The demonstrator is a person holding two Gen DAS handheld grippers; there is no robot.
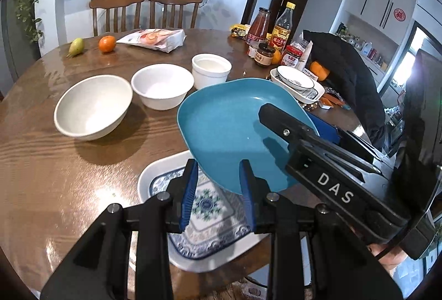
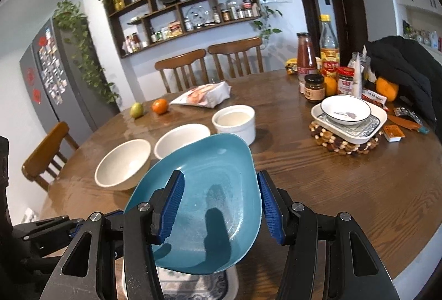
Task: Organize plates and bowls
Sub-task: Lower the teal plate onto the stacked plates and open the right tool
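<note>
Blue and tilted, the plate (image 1: 229,129) hangs above the patterned plate (image 1: 204,220), which lies flat at the near edge of the bench (image 1: 55,189). In the right wrist view the blue plate (image 2: 210,203) sits between the right tool's (image 2: 221,209) blue pads (image 2: 172,206), its near rim low and its far rim raised toward the bowls. The left pad presses on the plate's inner face; the right pad stands just beside the outer rim, and I cannot tell whether it touches. The right tool seems to carry the plate, though its grip is not plain.

From the left wrist view, the right tool (image 1: 265,112) reaches over the plate from the right side, one finger lying across the blue surface. The left tool (image 1: 218,189) is at a middling gap, its pads either side of the plate's lowest edge, with that edge just in front of them; contact cannot be judged.

Farther back on the bench stand three white bowls in a row: a wide bowl (image 1: 92,106), a middle bowl (image 1: 163,86) touching or nearly touching it, and a straight-sided bowl (image 1: 211,69). To the right, a small rimmed bowl (image 2: 346,109) rests in a square dish (image 2: 373,129) on a beaded trivet (image 2: 342,145).
</note>
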